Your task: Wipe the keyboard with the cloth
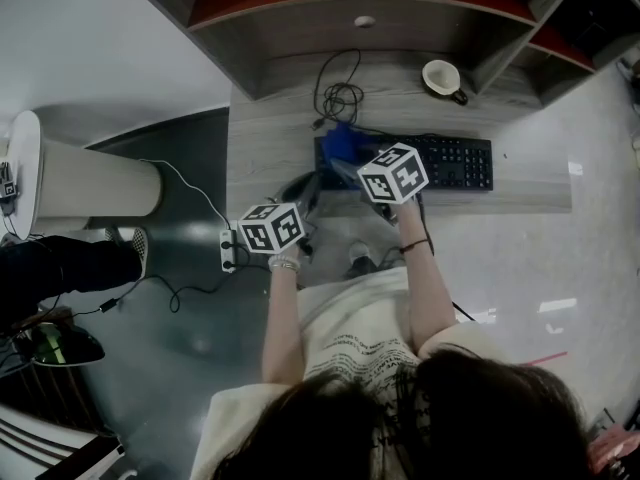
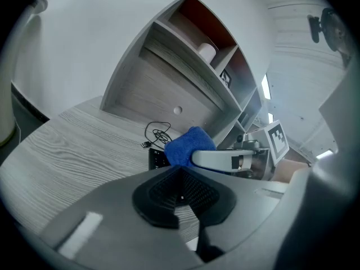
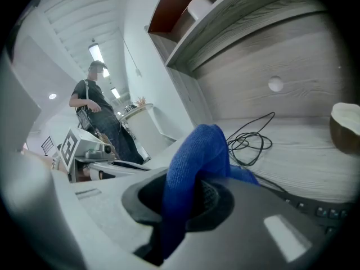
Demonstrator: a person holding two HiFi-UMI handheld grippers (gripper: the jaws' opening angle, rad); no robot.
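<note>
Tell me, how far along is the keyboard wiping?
Done: the cloth is off the desk, clamped in the right gripper. In hand: it is over the left end of the keyboard. Left: the whole stretch of keys to its right. The left gripper is shut and empty.

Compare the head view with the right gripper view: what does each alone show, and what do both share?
Only the head view shows the whole black keyboard and the power strip below the desk. Only the right gripper view shows the right gripper pinching the blue cloth between its jaws, and a person standing in the background. Both show the cloth, the coiled cable and the cup on the desk.
</note>
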